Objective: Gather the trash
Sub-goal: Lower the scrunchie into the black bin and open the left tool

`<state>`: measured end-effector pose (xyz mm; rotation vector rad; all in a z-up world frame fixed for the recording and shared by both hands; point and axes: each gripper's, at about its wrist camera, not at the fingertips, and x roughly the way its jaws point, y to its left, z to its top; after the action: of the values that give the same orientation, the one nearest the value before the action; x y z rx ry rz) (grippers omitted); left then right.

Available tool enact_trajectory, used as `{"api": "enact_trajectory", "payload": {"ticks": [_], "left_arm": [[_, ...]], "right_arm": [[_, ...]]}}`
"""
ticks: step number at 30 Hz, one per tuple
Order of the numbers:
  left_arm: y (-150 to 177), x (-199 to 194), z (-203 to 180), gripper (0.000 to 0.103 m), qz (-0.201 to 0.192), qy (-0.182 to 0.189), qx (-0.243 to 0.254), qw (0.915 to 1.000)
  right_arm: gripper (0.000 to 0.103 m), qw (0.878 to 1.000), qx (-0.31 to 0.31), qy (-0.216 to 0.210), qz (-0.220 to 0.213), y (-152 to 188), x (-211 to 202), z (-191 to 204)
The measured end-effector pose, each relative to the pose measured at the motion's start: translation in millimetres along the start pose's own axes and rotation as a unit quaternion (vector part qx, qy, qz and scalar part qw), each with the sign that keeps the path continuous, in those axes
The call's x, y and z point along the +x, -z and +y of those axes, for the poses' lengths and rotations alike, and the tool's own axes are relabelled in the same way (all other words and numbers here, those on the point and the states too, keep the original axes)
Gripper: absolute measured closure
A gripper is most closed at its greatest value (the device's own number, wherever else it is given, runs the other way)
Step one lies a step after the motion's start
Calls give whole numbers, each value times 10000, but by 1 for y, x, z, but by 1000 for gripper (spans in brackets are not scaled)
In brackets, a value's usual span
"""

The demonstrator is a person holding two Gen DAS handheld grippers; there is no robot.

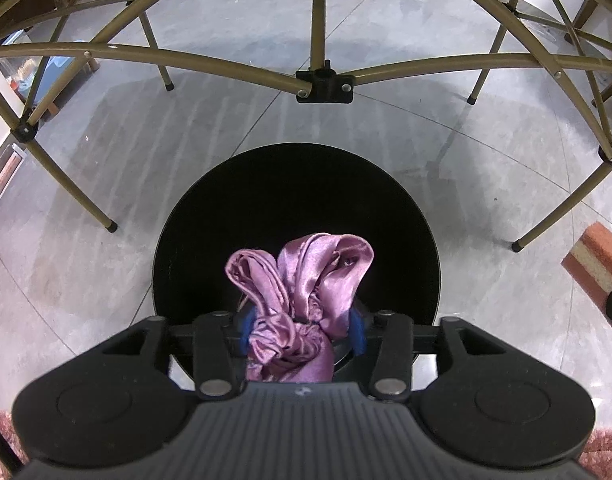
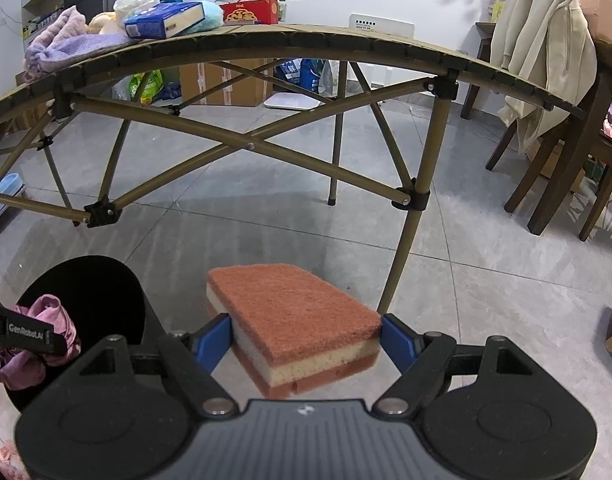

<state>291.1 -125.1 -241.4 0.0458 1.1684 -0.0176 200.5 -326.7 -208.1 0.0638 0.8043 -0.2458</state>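
Over the black bin (image 1: 296, 216), my left tongs (image 1: 302, 330) loosely pinch the purple cloth (image 1: 302, 280), which may snag, while my right tongs (image 2: 306, 338) squeeze the sponge (image 2: 296, 316), which could slip.

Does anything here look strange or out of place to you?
Mildly odd: the items going toward the black bin look reusable, not like rubbish. The left gripper has a shiny purple cloth over the bin's mouth, and the right gripper clamps an intact sponge.
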Motion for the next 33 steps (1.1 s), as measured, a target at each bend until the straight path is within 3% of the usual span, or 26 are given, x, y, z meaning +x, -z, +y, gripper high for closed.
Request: {"api": "enact_trajectory", "payload": {"ticks": [3, 4, 22, 33], "left_arm": [[0, -2, 1, 9, -4, -61, -19, 10000], [0, -3, 0, 2, -44, -93, -6, 9999], [2, -8, 5, 0, -59, -153, 137, 9998], [3, -26, 18, 0, -364, -170, 216, 9990]], "right_arm": [[24, 10000, -14, -3, -2, 0, -1, 0], [24, 10000, -19, -3, -2, 1, -1, 0], [24, 9999, -74, -6, 141, 3, -1, 2], [24, 9996, -178, -86, 207, 3, -11, 12]]}}
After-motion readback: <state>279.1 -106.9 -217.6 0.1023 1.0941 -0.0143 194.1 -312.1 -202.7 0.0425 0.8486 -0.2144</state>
